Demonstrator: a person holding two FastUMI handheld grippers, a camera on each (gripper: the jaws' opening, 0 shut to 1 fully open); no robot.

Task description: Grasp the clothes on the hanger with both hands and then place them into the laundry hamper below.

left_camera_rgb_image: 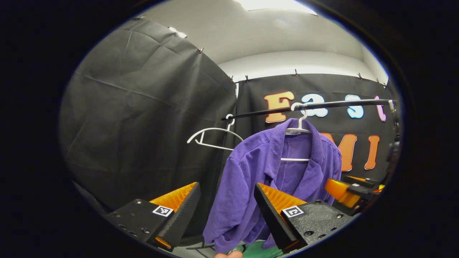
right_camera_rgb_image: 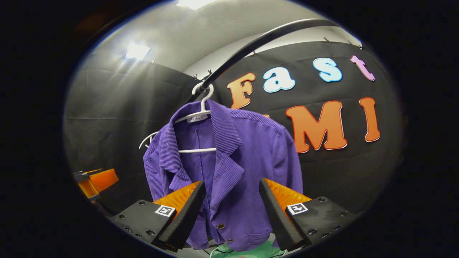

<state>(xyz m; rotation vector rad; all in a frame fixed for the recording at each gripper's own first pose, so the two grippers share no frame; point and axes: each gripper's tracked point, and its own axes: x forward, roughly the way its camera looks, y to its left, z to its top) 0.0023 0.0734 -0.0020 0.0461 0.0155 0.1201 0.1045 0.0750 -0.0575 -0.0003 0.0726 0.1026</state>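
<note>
A purple corduroy jacket (left_camera_rgb_image: 247,172) (right_camera_rgb_image: 229,168) hangs on a white hanger (left_camera_rgb_image: 299,125) (right_camera_rgb_image: 200,114) from a black rail (left_camera_rgb_image: 315,105) (right_camera_rgb_image: 258,41). My left gripper (left_camera_rgb_image: 226,195) is open in front of the jacket's left sleeve, apart from the cloth. My right gripper (right_camera_rgb_image: 232,191) is open too, its fingers framing the jacket's front below the lapel. The other gripper appears as an orange and black shape at the right edge of the left gripper view (left_camera_rgb_image: 349,193) and at the left edge of the right gripper view (right_camera_rgb_image: 96,181). A green hamper rim (left_camera_rgb_image: 258,249) (right_camera_rgb_image: 247,251) peeks out below the jacket.
An empty white hanger (left_camera_rgb_image: 211,136) hangs on the same rail to the left of the jacket. Black cloth walls close the booth behind and to the left. A rack upright (left_camera_rgb_image: 394,143) stands at the rail's right end.
</note>
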